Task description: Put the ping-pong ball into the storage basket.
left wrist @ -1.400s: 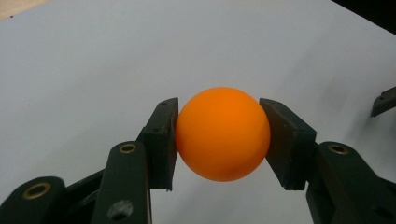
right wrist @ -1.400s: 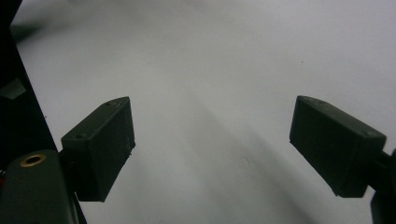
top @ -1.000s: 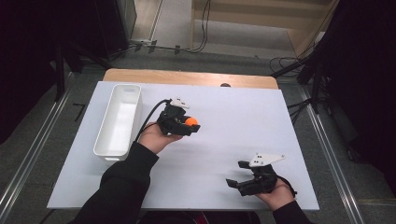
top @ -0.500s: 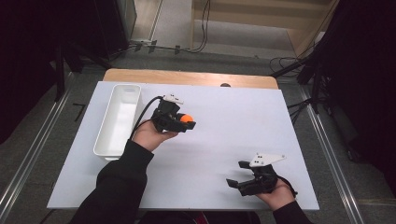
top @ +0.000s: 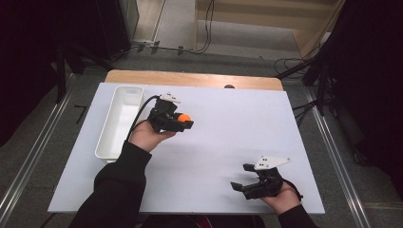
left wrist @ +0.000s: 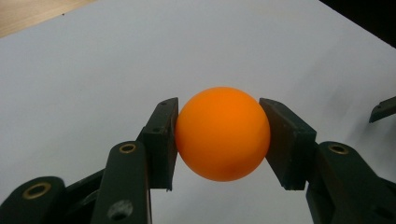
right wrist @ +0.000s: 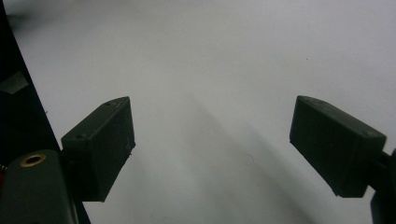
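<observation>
My left gripper (top: 182,121) is shut on an orange ball (top: 184,117), held above the white table (top: 223,128) just right of the tray. In the left gripper view the orange ball (left wrist: 222,133) sits squeezed between the two black pads (left wrist: 163,140), with my left gripper (left wrist: 219,140) pointing out over the bare white surface. Near the front right edge, my right gripper (top: 241,178) rests in a hand, its jaws wide apart. In the right gripper view my right gripper (right wrist: 212,149) holds nothing, with white tabletop between the pads.
A long white tray (top: 119,121) lies along the table's left side, apparently with nothing in it. A wooden strip (top: 190,78) borders the far edge. Cables and dark stands sit on the floor beyond.
My left gripper, still holding the orange ball, has drifted slightly away from me and toward the tray. The right gripper has stayed put.
</observation>
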Motion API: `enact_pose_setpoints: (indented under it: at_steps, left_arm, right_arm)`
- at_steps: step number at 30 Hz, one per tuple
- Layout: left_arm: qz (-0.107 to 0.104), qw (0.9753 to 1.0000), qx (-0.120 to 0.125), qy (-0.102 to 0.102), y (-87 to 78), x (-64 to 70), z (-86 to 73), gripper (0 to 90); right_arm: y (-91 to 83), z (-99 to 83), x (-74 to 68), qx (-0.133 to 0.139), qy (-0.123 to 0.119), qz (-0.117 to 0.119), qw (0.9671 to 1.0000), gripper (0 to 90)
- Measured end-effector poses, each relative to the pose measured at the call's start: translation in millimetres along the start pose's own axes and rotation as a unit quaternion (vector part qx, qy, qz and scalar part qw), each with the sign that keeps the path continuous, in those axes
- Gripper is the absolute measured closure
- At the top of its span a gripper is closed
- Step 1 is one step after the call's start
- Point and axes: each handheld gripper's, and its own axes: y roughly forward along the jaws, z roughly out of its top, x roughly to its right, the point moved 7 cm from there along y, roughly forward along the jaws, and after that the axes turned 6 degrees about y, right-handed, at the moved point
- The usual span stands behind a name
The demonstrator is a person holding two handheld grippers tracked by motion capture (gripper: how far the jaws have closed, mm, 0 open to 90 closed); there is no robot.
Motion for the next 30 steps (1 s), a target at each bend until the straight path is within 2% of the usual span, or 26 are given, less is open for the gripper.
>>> enact_pose_setpoints:
  at_steps: [15, 20, 30]
  left_arm:
    - [0.021, 0.9998, -0.002, -0.006, -8.2, -13.2, -2.5, 50.2]
    - [0.019, 0.9998, -0.003, -0.009, -11.1, -15.4, -2.8, 50.2]
    - [0.031, 0.9995, -0.005, -0.010, -18.1, -20.9, -4.1, 50.2]
  right_arm:
    - [-1.9, 0.2, 0.9, 0.006, -0.004, -0.001, 1.0000, 12.7]
    - [-1.4, -0.1, 0.7, 0.004, -0.003, -0.001, 1.0000, 12.7]
    - [-0.8, -0.1, 1.2, 0.003, -0.002, -0.001, 1.0000, 12.7]
